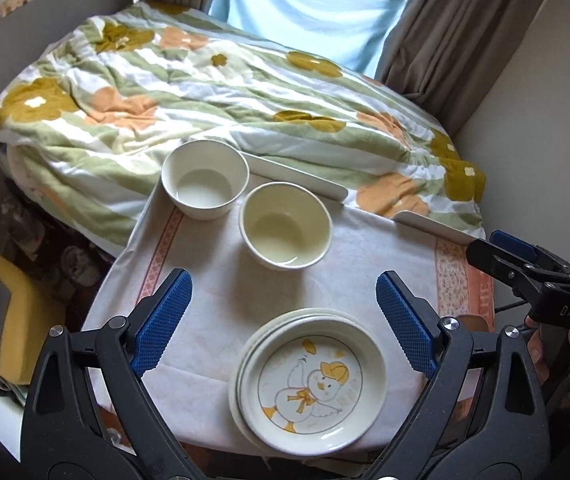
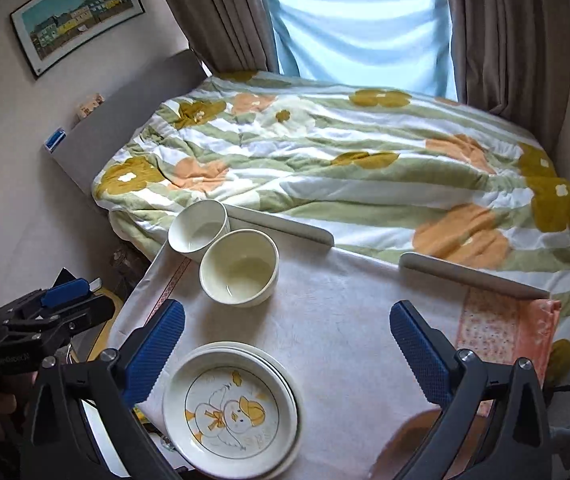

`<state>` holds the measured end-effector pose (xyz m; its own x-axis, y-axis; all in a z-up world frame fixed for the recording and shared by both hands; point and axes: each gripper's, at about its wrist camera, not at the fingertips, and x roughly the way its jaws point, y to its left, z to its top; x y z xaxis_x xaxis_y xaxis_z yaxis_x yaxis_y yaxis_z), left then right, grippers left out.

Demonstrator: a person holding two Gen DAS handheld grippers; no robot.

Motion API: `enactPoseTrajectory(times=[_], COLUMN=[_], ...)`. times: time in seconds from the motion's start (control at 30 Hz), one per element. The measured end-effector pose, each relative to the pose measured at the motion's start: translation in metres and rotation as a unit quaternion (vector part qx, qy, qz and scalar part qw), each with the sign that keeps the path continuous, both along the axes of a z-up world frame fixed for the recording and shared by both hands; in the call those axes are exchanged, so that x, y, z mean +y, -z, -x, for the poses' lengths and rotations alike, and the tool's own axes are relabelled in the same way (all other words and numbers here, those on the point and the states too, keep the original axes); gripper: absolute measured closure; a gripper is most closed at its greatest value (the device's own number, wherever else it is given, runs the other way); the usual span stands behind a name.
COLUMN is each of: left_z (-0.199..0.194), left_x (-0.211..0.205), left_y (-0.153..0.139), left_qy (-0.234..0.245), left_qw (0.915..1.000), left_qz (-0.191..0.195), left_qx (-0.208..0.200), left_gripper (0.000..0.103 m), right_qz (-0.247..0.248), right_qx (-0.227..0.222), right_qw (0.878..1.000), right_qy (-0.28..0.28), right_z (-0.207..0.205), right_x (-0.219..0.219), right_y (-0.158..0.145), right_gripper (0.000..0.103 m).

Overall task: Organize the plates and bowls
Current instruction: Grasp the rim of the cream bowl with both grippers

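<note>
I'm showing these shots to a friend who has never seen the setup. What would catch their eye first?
Probably the duck plate topping a small stack at the near edge of the cloth-covered table. Next, two empty cream bowls side by side at the far left of the table, and the flowered quilt on the bed behind. The left gripper and right gripper frame each view, jaws wide open and empty.
</note>
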<state>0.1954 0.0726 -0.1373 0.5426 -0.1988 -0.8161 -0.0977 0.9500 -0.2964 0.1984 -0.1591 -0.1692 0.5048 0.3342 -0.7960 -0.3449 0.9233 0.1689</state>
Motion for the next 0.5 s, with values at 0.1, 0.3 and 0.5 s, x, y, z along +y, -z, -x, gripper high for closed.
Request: enactPoseTrajectory(times=[0.1, 0.3, 0.5], left_z=[-0.034, -0.091, -0.119], left_x=[0.019, 0.028, 0.022], left_y=[0.034, 0.105, 0.145], left_qy=[0.001, 0.024, 0.045], left_qw=[0.9994, 0.9938, 0.9885], left_qz=[0.018, 0.050, 0.061], left_qx=[0.030, 0.096, 0.131], left_gripper=[0.013, 0.037, 0.057], right_qz=[0.016, 0.001, -0.020], right_qx=[0.047, 0.136, 0.173], right_qw=[0.999, 0.990, 0.983], right_qy=[0.014, 0.044, 0.053], right_z=[-0.040, -0.091, -0.111], right_x=[0.023, 0.043, 0.055], right_y=[0.033, 0.100, 0.136], right_gripper=[0.003, 0.031, 0.043])
